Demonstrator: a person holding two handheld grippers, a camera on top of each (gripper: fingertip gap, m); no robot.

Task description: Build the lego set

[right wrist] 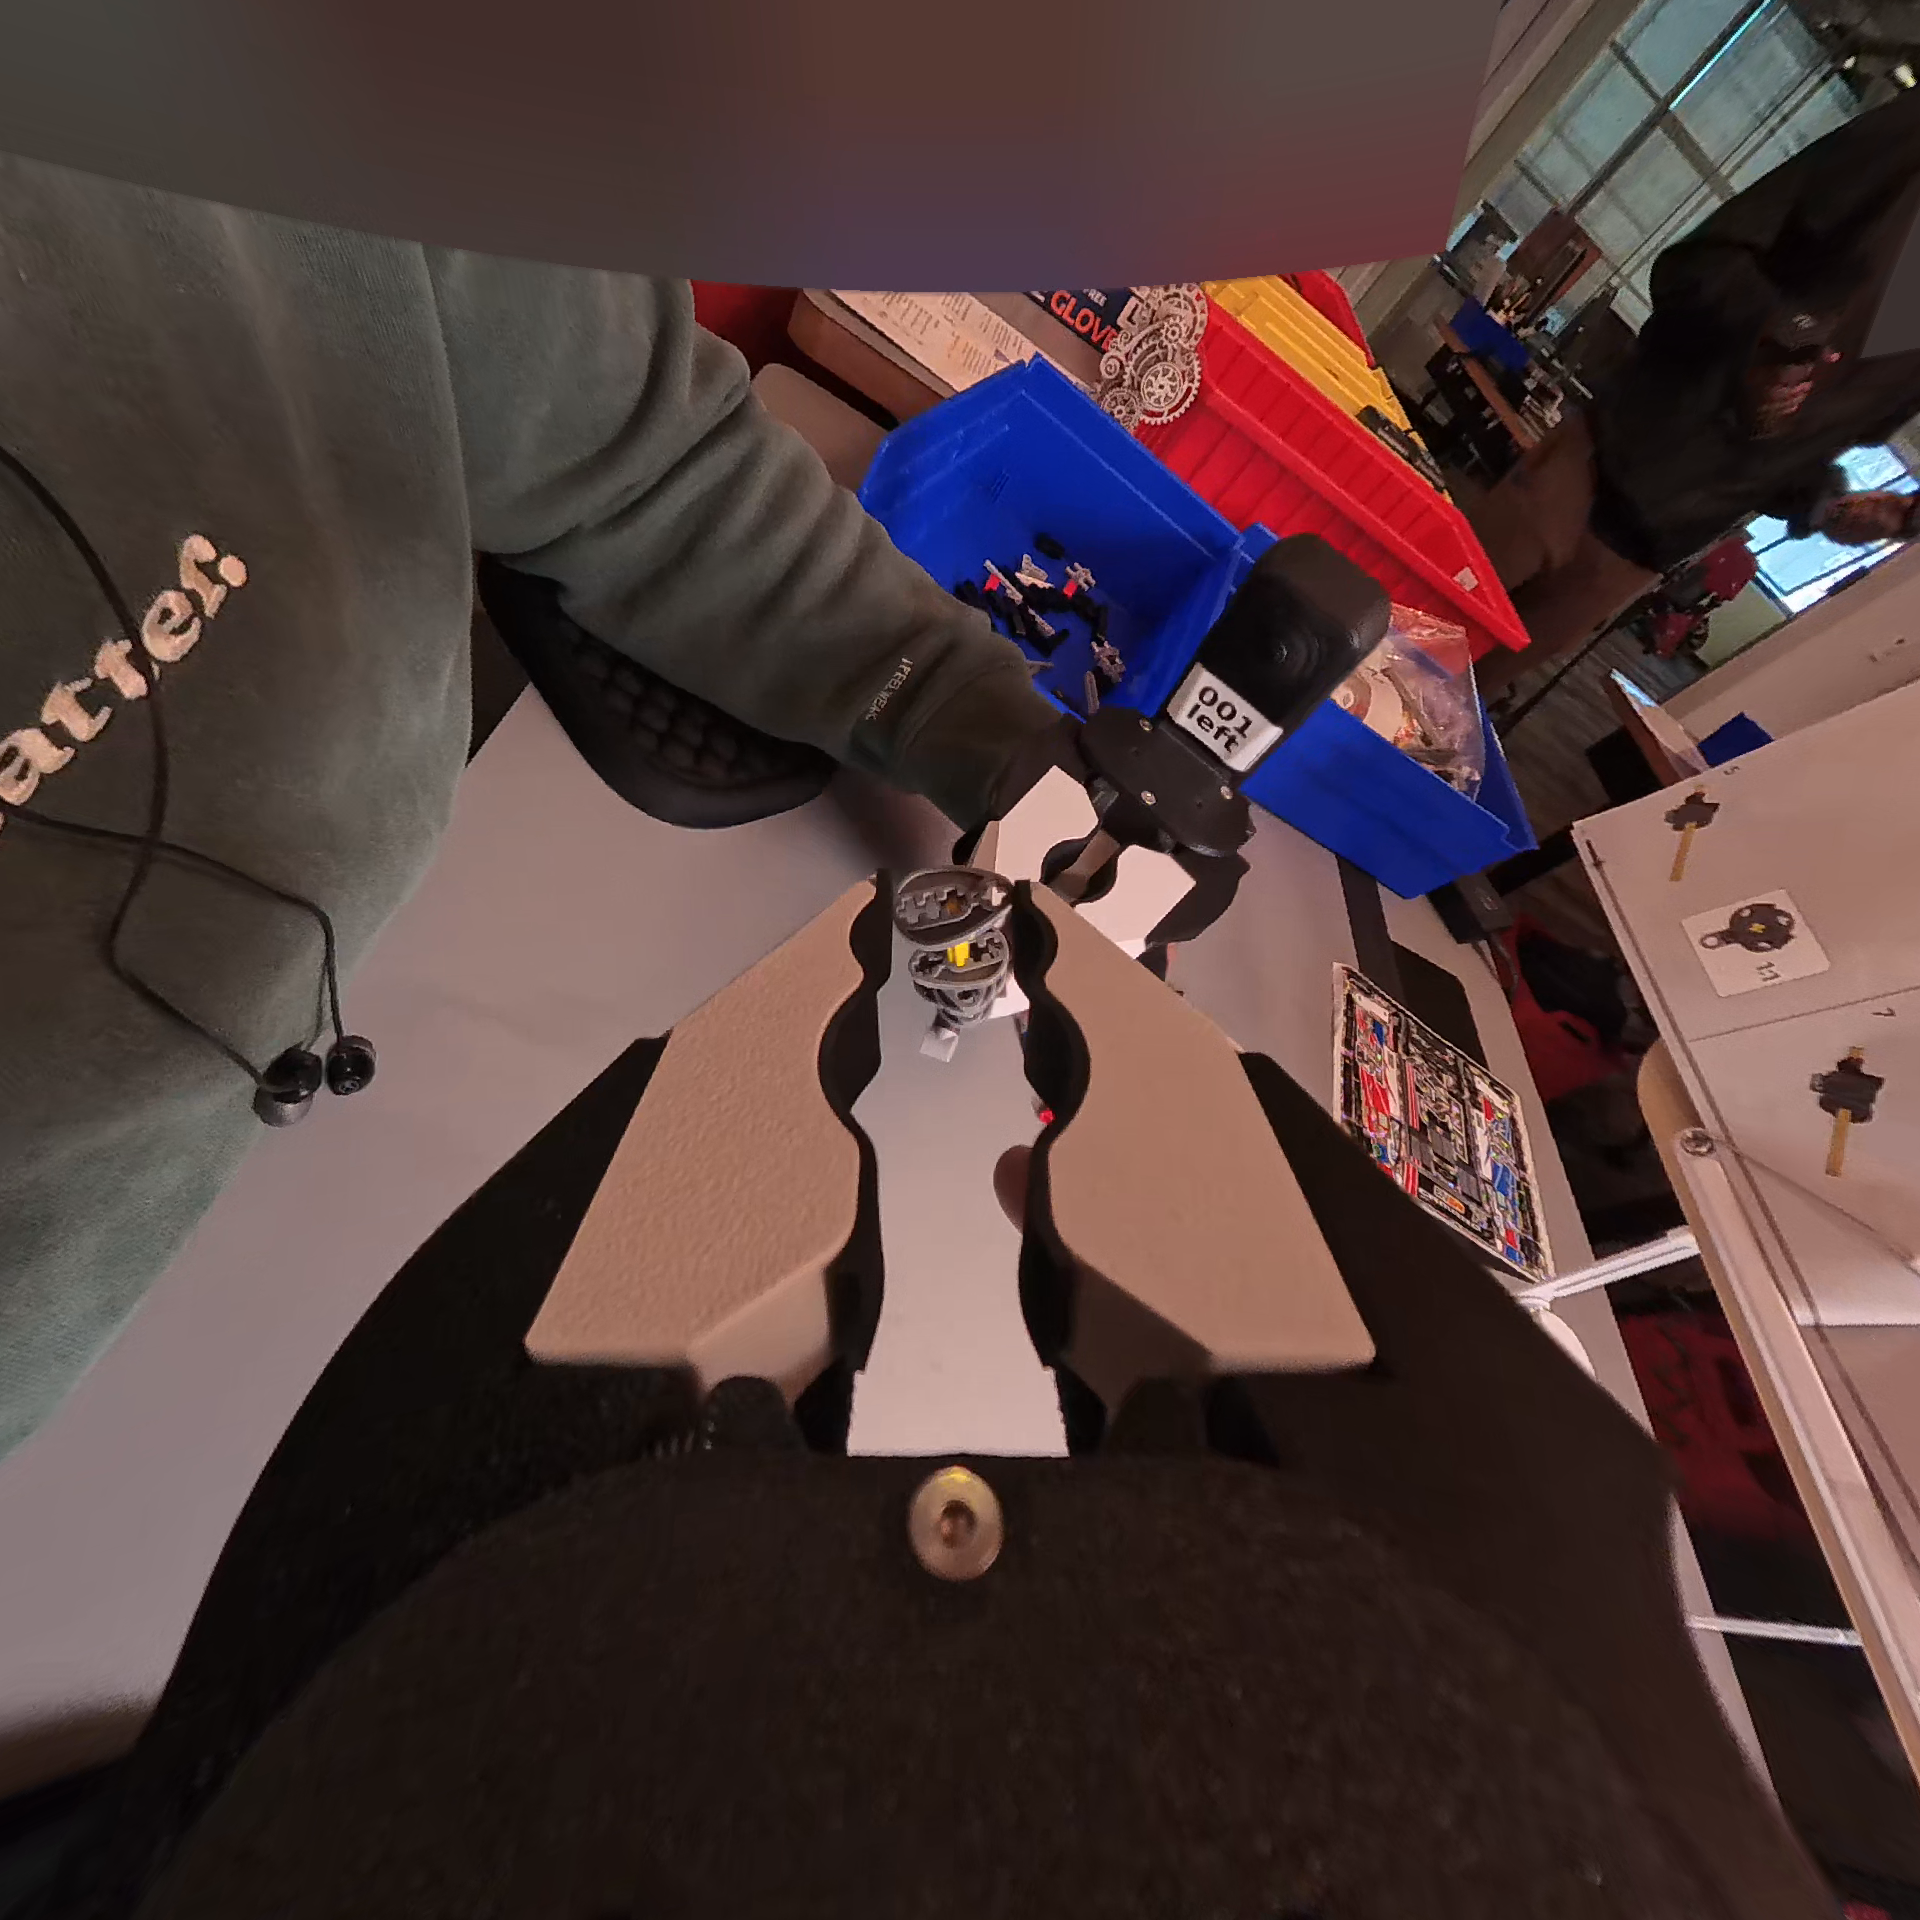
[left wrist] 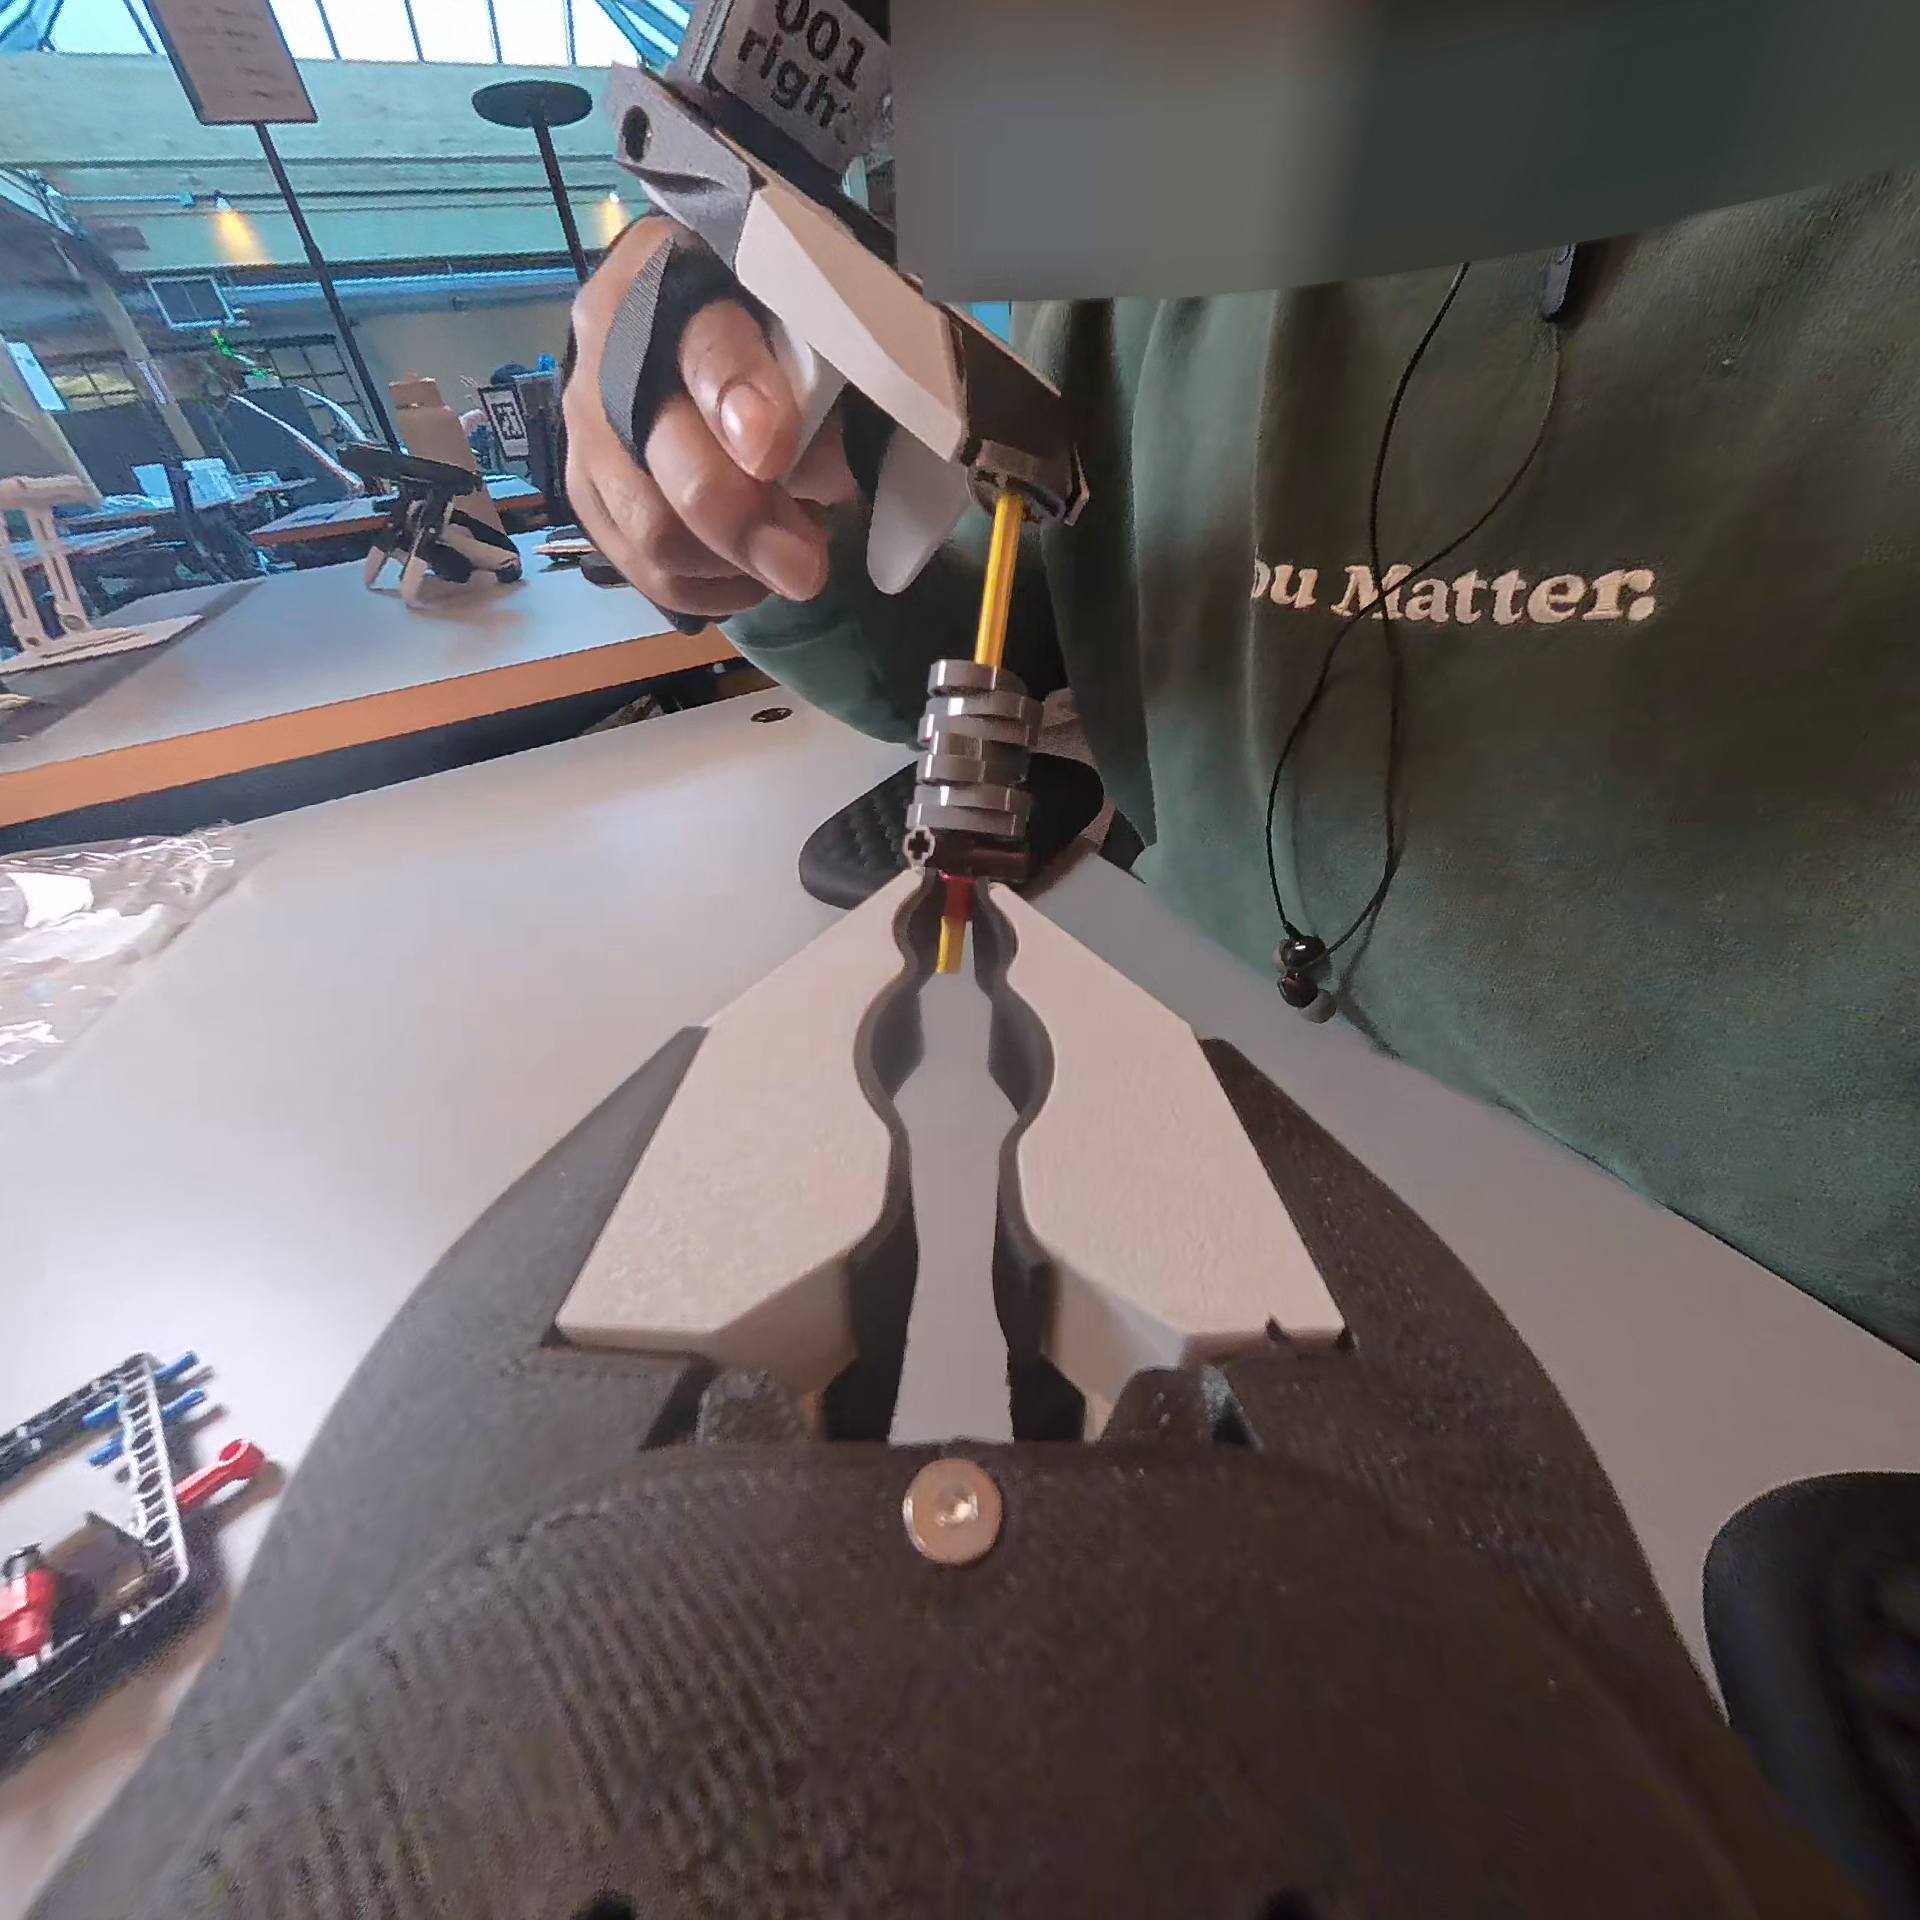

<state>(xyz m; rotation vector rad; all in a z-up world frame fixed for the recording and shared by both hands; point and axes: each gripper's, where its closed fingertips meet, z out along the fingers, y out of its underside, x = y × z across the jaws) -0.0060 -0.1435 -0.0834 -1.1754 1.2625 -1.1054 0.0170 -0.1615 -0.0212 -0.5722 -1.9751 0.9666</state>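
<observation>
both grippers, left gripper and right gripper, are clamped on the yellow rod; twisting could slide the grey rings off.

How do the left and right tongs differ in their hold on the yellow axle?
The left tongs pinch the yellow axle at its lower end, under the grey stack; the right tongs pinch its upper end, above that stack. A red piece sits at the left tongs' tips; none shows at the right tongs'. Both are shut on it.
</observation>
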